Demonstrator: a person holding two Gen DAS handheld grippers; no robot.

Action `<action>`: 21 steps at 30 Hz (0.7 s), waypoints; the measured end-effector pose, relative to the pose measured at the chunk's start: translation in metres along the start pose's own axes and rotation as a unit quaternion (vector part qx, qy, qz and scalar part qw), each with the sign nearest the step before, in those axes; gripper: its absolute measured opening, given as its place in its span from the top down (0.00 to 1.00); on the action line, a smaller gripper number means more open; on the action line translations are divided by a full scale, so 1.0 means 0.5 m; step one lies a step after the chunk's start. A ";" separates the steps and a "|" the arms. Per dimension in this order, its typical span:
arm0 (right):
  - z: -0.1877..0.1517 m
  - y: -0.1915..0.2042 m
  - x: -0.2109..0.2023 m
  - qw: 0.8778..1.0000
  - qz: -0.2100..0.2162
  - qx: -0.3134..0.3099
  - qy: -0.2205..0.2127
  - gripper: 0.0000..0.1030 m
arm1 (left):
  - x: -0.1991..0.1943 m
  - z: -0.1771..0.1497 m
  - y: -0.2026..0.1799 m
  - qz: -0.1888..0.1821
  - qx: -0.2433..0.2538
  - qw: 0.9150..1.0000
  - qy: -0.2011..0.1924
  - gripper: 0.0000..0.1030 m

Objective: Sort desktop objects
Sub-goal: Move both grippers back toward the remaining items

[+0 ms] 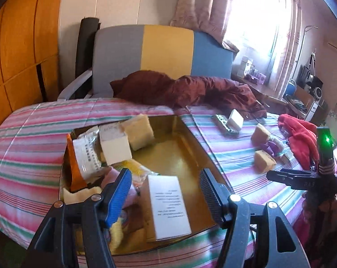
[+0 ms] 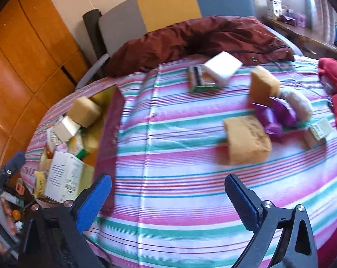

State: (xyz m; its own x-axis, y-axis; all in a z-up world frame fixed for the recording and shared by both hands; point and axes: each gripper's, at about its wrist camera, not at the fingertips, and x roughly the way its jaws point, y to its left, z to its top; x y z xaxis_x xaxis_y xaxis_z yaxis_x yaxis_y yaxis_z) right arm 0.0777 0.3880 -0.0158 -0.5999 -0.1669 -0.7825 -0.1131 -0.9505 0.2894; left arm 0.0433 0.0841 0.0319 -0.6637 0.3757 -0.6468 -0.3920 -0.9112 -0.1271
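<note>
Your left gripper (image 1: 166, 192) hangs over the gold-lined box (image 1: 186, 134), jaws partly apart and gripping nothing; a white printed carton (image 1: 168, 205) lies in the box beneath them. Your right gripper (image 2: 168, 198) stands wide open and empty above the striped bed cover (image 2: 179, 178). Unsorted sponges (image 2: 246, 143), a purple wrapper (image 2: 273, 116) and a white block (image 2: 222, 70) lie on the bed, well apart from the box.

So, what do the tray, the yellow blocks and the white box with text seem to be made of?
Tray: probably metal or foil-faced card, since its glossy gold inside mirrors its contents.
Yellow blocks: likely sponge or foam, matte, with a porous, rough face.
White box: looks like smooth printed cardboard, with crisp folded edges.
</note>
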 end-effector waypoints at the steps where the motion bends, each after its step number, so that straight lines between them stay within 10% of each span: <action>1: -0.003 -0.013 -0.001 1.000 0.004 0.008 0.002 0.01 | 0.001 0.002 -0.001 -0.003 0.002 1.000 0.000 0.38; 7: -0.012 -0.104 -0.011 0.996 0.024 0.091 0.003 0.01 | 0.010 0.016 -0.021 -0.018 0.004 1.000 0.005 0.38; 13: 0.015 -0.188 -0.027 0.992 -0.005 0.128 -0.007 0.31 | 0.024 0.024 -0.048 -0.028 0.020 0.999 0.012 0.38; 21: 0.055 -0.301 0.036 0.975 0.002 0.221 -0.008 0.37 | 0.043 0.011 -0.066 -0.030 0.031 0.999 0.033 0.37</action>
State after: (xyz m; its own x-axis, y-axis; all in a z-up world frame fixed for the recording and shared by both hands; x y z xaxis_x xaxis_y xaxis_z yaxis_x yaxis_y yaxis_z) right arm 0.0620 0.5351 -0.0584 -0.6137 -0.1629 -0.7726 -0.4382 -0.7437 0.5048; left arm 0.0382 0.1230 0.0261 -0.5958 0.4153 -0.6874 -0.4695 -0.8745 -0.1213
